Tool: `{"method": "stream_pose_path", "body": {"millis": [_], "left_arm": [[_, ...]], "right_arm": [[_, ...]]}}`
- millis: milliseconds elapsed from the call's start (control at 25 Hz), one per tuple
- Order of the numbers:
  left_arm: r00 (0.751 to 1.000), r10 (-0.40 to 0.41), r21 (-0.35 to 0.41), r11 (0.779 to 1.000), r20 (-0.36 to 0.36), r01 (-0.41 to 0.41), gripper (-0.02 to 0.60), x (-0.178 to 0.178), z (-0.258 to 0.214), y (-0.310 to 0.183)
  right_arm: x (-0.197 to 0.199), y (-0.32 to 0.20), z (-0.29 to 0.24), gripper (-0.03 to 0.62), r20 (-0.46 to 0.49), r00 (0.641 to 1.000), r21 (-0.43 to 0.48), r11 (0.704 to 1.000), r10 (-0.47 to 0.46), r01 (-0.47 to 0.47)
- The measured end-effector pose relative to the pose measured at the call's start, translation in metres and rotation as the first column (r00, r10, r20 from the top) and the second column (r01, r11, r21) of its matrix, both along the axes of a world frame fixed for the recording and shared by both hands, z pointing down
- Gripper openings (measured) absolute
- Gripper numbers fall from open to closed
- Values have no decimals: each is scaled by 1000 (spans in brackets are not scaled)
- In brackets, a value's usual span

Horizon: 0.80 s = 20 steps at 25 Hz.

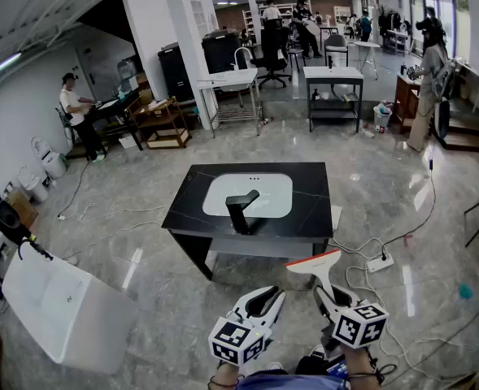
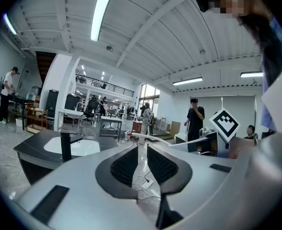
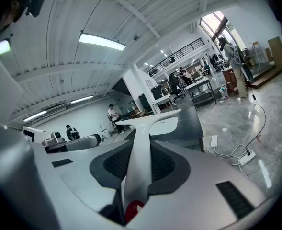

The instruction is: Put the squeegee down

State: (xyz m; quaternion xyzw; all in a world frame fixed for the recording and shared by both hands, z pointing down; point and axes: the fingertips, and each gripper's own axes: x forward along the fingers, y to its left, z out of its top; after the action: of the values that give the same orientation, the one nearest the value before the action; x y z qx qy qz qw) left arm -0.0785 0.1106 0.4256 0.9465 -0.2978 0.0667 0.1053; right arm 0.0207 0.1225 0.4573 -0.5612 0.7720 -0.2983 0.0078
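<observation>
A white squeegee [image 1: 315,262] with an orange-edged blade hangs in the air just in front of the black table [image 1: 308,193]. My right gripper [image 1: 327,292] is shut on its handle; in the right gripper view the handle [image 3: 141,152] runs up between the pads to the blade. My left gripper [image 1: 270,292] hovers beside it on the left, its jaws a narrow gap apart with nothing between them [image 2: 141,152]. The table holds a white sink basin [image 1: 267,189] and a black faucet [image 1: 241,210].
A power strip [image 1: 380,261] and loose cables lie on the floor to the right of the table. A large white tub [image 1: 64,307] stands at the lower left. People, desks and chairs fill the far part of the hall.
</observation>
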Motion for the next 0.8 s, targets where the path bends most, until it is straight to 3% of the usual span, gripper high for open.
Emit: {"method": "stream_pose_path", "body": {"millis": [440,800], "left_arm": [[1000,16,-15,1000,-16,-17,66,4,8,7],[1000,-1,-18,1000,-13,1,66,21,5,-15]], "right_arm": [[0,2,3,92,-29,1000,4,1000,-2,2],[17,-18,7,87,-17,1000,-17,1000,-19,18]]}}
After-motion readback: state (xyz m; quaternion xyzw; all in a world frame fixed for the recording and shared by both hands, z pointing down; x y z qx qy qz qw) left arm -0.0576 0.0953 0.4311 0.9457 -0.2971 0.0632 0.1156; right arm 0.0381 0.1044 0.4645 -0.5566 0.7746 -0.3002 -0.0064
